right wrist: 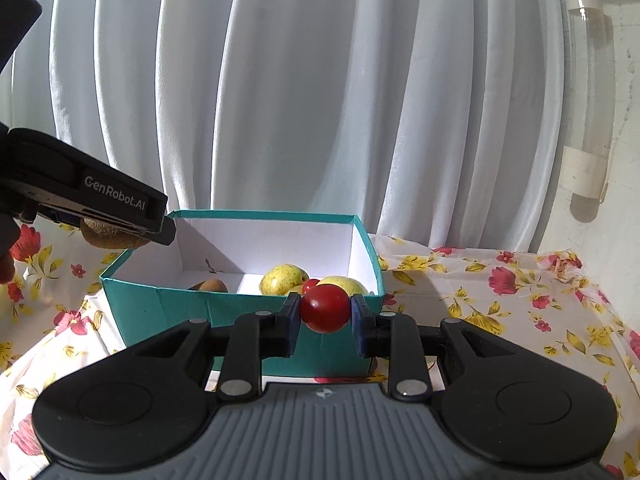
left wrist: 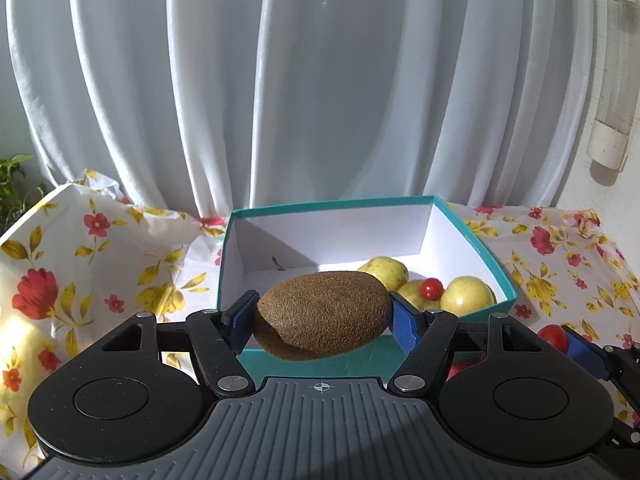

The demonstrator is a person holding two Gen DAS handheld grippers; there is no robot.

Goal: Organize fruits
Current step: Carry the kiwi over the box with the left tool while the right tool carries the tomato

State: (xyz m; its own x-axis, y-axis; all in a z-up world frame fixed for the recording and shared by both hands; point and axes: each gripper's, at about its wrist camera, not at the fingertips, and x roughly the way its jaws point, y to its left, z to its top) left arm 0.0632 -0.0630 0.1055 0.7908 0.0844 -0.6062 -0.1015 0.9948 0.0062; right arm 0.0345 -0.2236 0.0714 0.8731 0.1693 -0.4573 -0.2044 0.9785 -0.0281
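My left gripper (left wrist: pixel 322 316) is shut on a brown kiwi (left wrist: pixel 324 314), held above the near edge of a teal box (left wrist: pixel 472 228) with a white inside. The box holds yellow fruits (left wrist: pixel 466 296) and a small red tomato (left wrist: pixel 431 288). My right gripper (right wrist: pixel 325 309) is shut on a red cherry tomato (right wrist: pixel 325 308), just in front of the teal box's (right wrist: pixel 152 300) near right corner. In the right wrist view the box holds yellow fruits (right wrist: pixel 282 278), a red tomato (right wrist: pixel 309 285) and a brown kiwi (right wrist: pixel 213 286). The left gripper's body (right wrist: pixel 88 196) with its kiwi (right wrist: pixel 110 236) hangs over the box's left corner.
A floral tablecloth (left wrist: pixel 80 264) covers the table (right wrist: pixel 520 304). White curtains (left wrist: pixel 280 80) hang behind the box. A clear tube (right wrist: pixel 592 100) is fixed to the wall at the right. A green plant (left wrist: pixel 12 176) shows at the far left.
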